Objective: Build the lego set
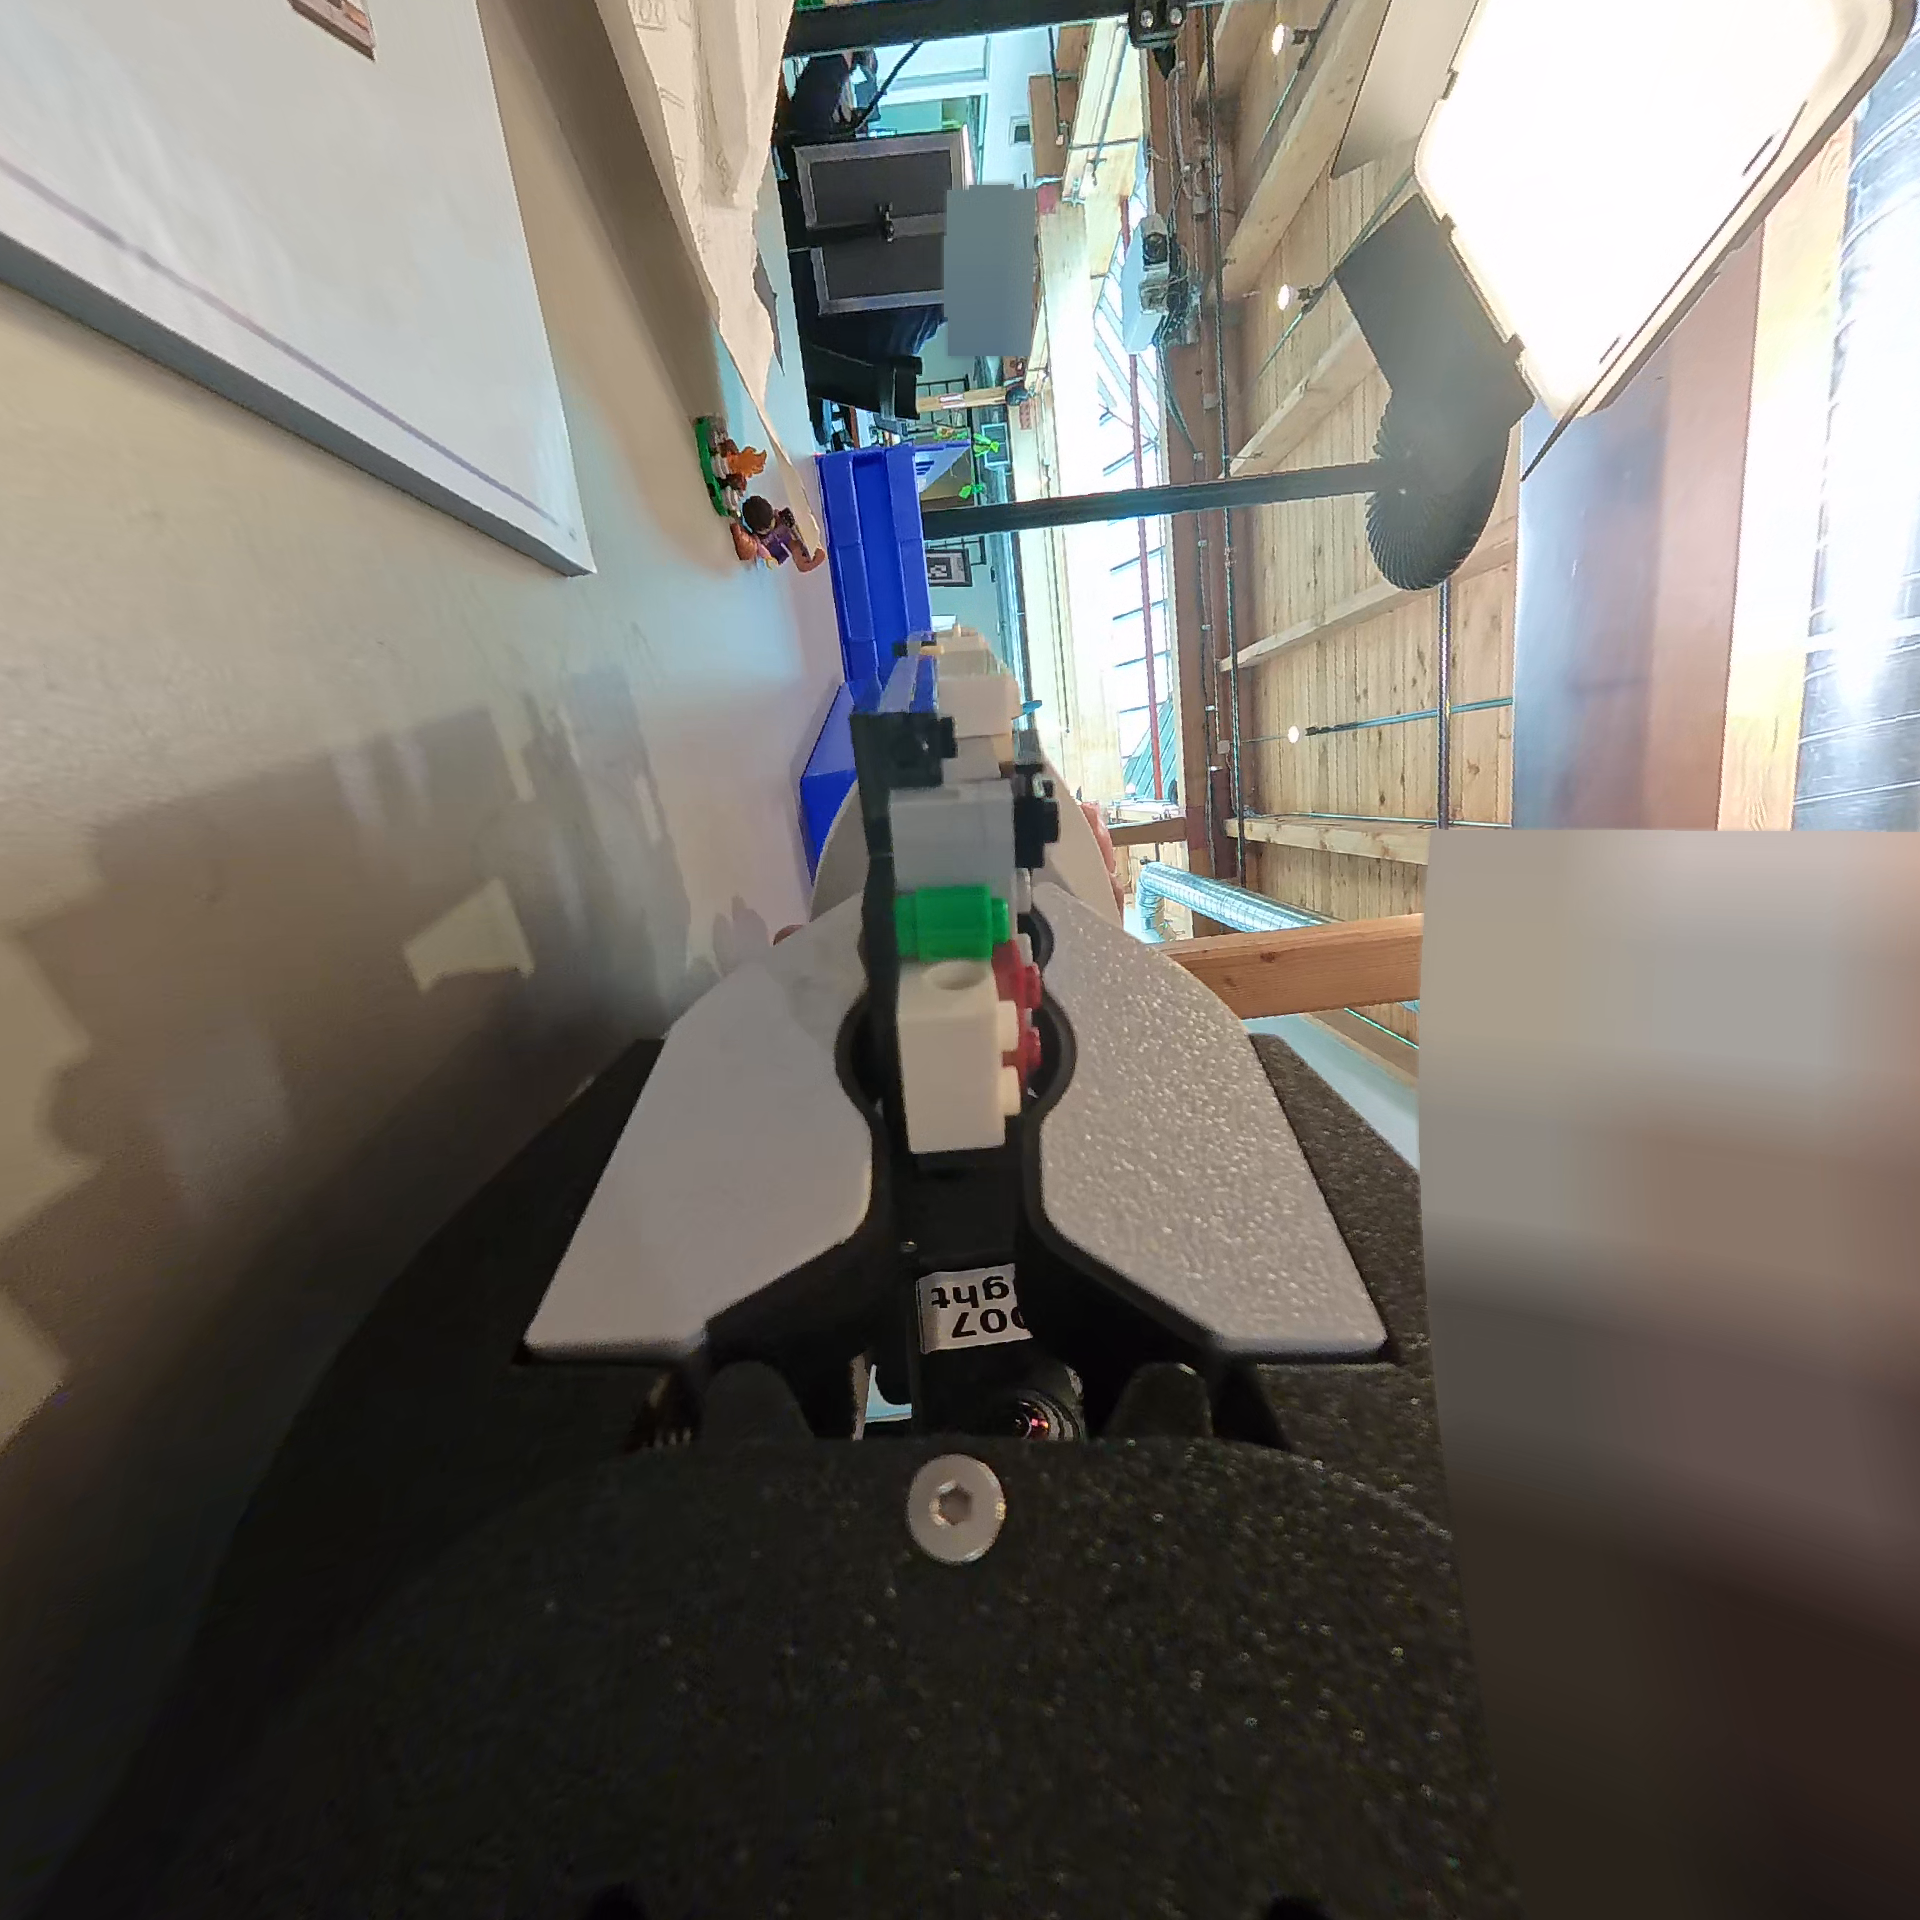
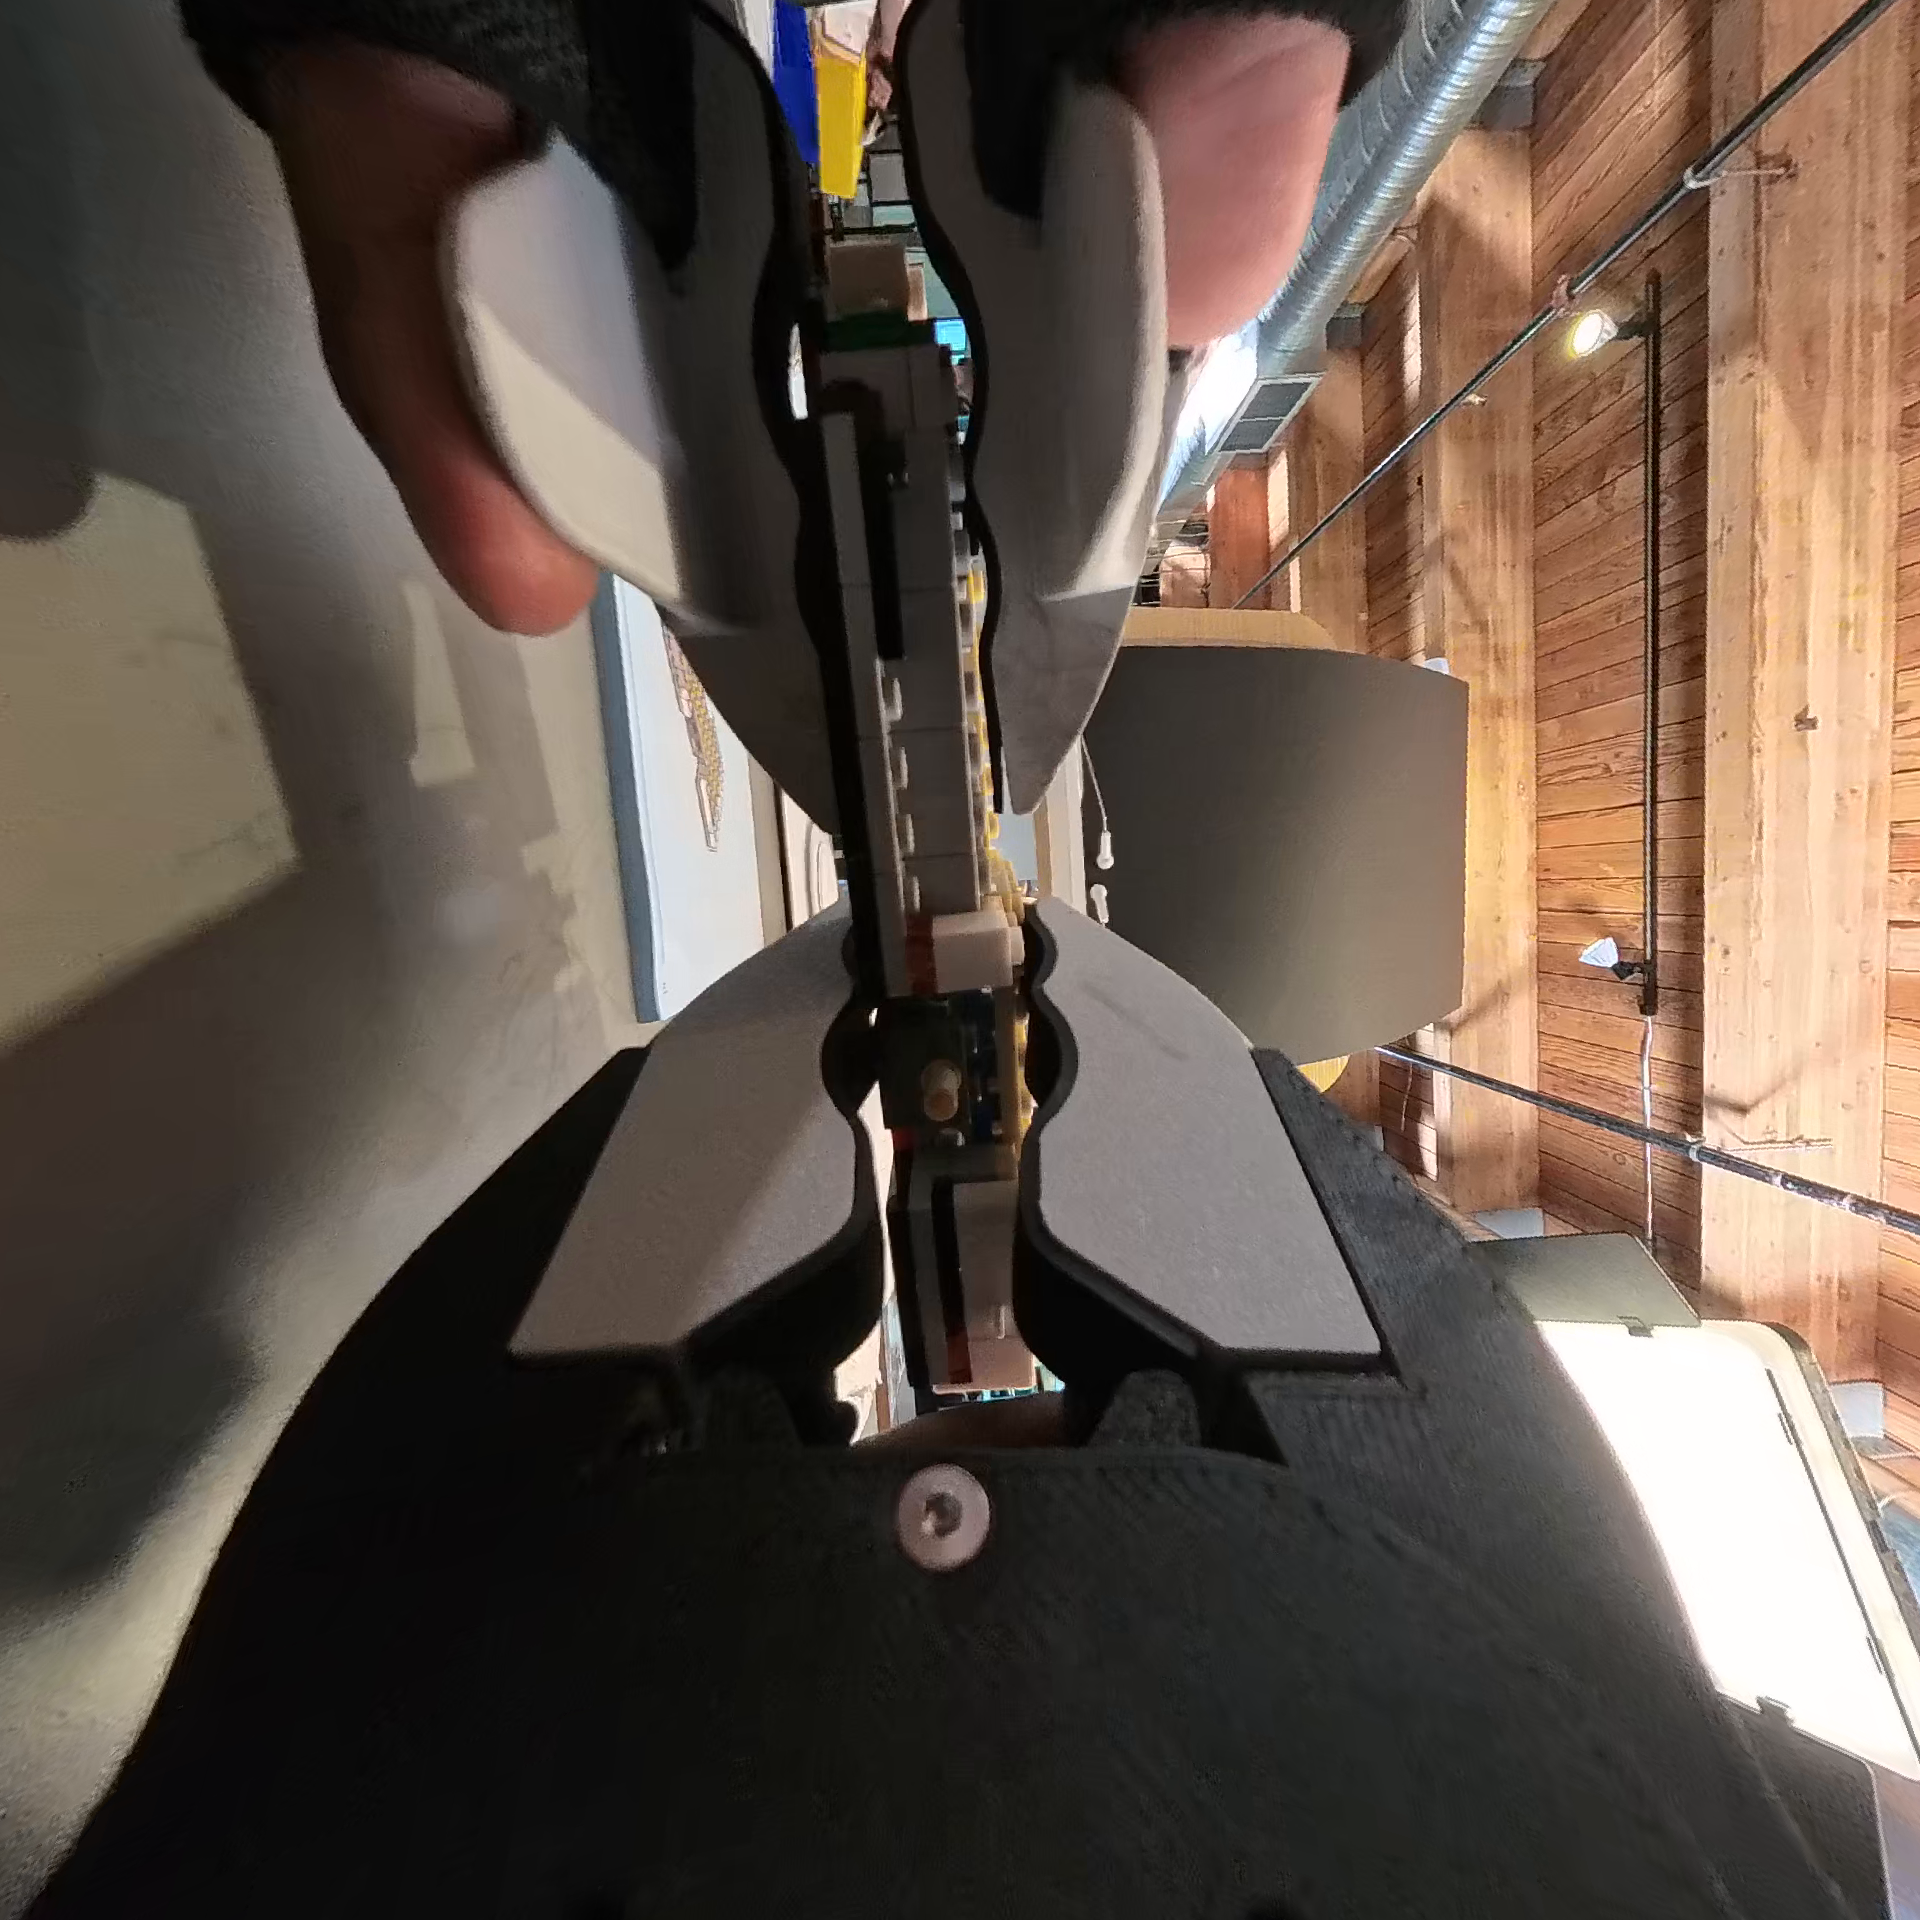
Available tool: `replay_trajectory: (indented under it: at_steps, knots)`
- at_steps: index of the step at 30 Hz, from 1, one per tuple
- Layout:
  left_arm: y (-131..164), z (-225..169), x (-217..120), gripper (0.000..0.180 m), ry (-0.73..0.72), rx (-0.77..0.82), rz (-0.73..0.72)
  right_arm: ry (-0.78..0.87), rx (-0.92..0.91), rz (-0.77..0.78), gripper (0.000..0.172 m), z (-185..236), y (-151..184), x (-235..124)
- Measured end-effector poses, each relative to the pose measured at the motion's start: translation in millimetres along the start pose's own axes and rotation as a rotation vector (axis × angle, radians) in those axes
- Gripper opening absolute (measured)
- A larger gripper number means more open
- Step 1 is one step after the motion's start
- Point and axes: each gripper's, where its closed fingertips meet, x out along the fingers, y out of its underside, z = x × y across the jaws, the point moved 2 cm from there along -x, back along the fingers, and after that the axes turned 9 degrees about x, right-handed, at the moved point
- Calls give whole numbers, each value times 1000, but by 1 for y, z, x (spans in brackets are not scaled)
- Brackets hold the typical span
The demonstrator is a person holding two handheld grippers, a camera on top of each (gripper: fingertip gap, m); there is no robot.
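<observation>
A long brick model is held sideways in the air between both grippers. In the left wrist view my left gripper (image 1: 940, 914) is shut on one end of the model (image 1: 951, 1060), with white, green, grey and red bricks on a black plate between its pads. In the right wrist view my right gripper (image 2: 935, 920) is shut on the other end of the model (image 2: 920, 790), which is grey with yellow studs. The left gripper (image 2: 925, 810) faces it from above, with a person's hand (image 2: 416, 343) around it. The right gripper's fingers (image 1: 1075, 831) show beyond the model in the left wrist view.
The white table (image 1: 260, 727) lies to the left in both views. On it are a white booklet (image 1: 312, 312), small brick figures (image 1: 748, 499) and blue bins (image 1: 873, 551). A yellow bin (image 2: 842, 114) and a printed sheet (image 2: 686, 779) show in the right wrist view. Both grippers' tips are close together, under 4 cm apart.
</observation>
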Motion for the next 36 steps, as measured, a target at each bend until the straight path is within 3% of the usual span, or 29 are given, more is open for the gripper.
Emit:
replay_trajectory:
  at_steps: [15,22,36]
  knots:
    - [-1,0,0,20,9,3,-6,23,7,5,27,-1,0,-1]
    - [-13,3,-7,19,2,-19,-70,59,18,28,41,-7,4,-2]
    - [-15,-6,-9,20,35,-2,-86,89,27,55,30,-12,8,-3]
